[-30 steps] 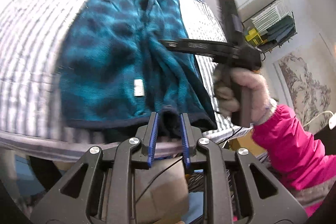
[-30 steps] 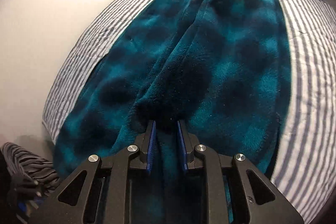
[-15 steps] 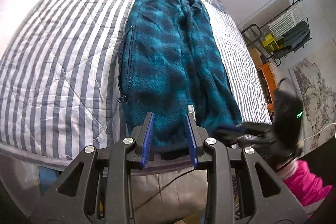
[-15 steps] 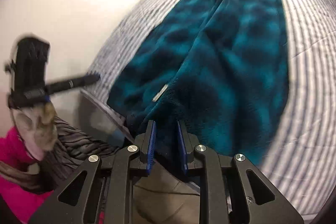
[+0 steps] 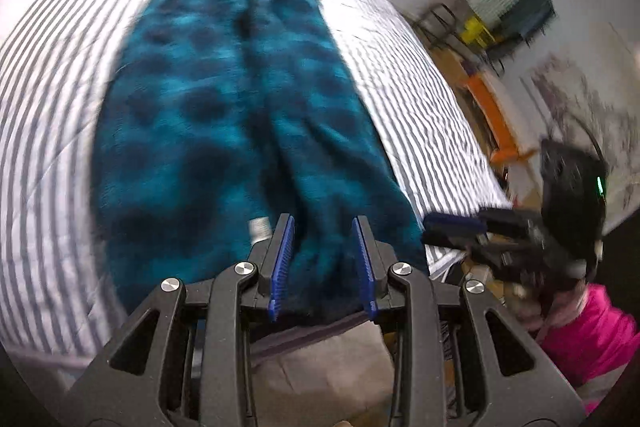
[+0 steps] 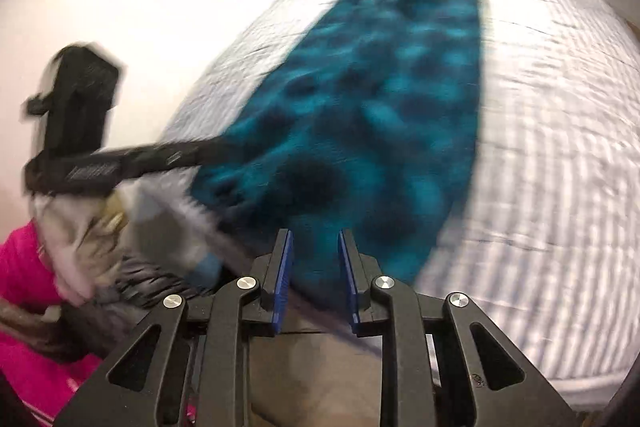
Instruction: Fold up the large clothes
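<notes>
Presently we find the teal fleece garment (image 5: 224, 115) laid lengthwise down the middle of the striped bed (image 5: 52, 99), its near hem at the bed's near edge. Our left claw (image 5: 323, 263) stands narrowly parted with that hem bunched between its pads; whether they press on it we cannot tell. Our right claw (image 6: 314, 269) is likewise narrow over the hem's other end, grip unclear. Both views are blurred. A pink sleeve (image 5: 584, 331) shows alongside.
</notes>
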A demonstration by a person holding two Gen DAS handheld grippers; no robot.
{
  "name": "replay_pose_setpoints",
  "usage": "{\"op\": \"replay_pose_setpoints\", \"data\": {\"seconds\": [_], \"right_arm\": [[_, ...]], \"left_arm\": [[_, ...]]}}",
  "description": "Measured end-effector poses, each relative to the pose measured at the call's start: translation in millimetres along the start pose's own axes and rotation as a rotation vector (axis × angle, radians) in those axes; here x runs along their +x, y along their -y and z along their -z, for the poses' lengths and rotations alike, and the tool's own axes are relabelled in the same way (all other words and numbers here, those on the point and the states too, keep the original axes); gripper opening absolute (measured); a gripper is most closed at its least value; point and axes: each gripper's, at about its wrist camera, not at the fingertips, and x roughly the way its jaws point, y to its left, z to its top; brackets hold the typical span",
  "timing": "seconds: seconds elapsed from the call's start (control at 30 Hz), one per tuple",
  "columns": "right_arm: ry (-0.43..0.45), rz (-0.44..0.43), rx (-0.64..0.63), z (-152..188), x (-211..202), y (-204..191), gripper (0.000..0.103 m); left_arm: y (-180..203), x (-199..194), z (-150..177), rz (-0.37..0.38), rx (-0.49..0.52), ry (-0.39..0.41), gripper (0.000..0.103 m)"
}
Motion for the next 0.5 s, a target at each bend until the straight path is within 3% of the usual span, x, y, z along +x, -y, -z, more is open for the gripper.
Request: {"op": "replay_pose_setpoints", "data": {"seconds": [0.07,0.2,0.3,0.43,0.47,0.5], "right_arm": [[-0.006,0.015,0.051,0.7,6.8,14.9,0.022],[-0.085,0.034,0.047,7.3,35.8,24.2,0.033],[-0.148,0.094,-0.028,19.0,50.2,18.9,0.033],[-0.115,0.039,0.020,16.7,32.9,24.2,0.033],[-0.096,0.023,0.033,15.3,27.0,26.3,0.036],[-0.073,0.004,0.050,13.9,20.4,29.6,0.046]], "left_arm": [[9.2,13.2,0.0,-0.034,0.060,-0.014,0.029],[-11.6,50.1,11.8,-0.172,0.071,-0.105,0.029],[-27.9,52.2,21.1,-0.140,0.059,-0.088,0.033],[-27.5,30.1,16.7,-0.101,0.058,-0.077,0.033],[-31.7,21.0,15.4,-0.091,0.044,-0.065,0.034],[-40.5,9.6,13.8,-0.081,0.021,-0.048,0.036]]}}
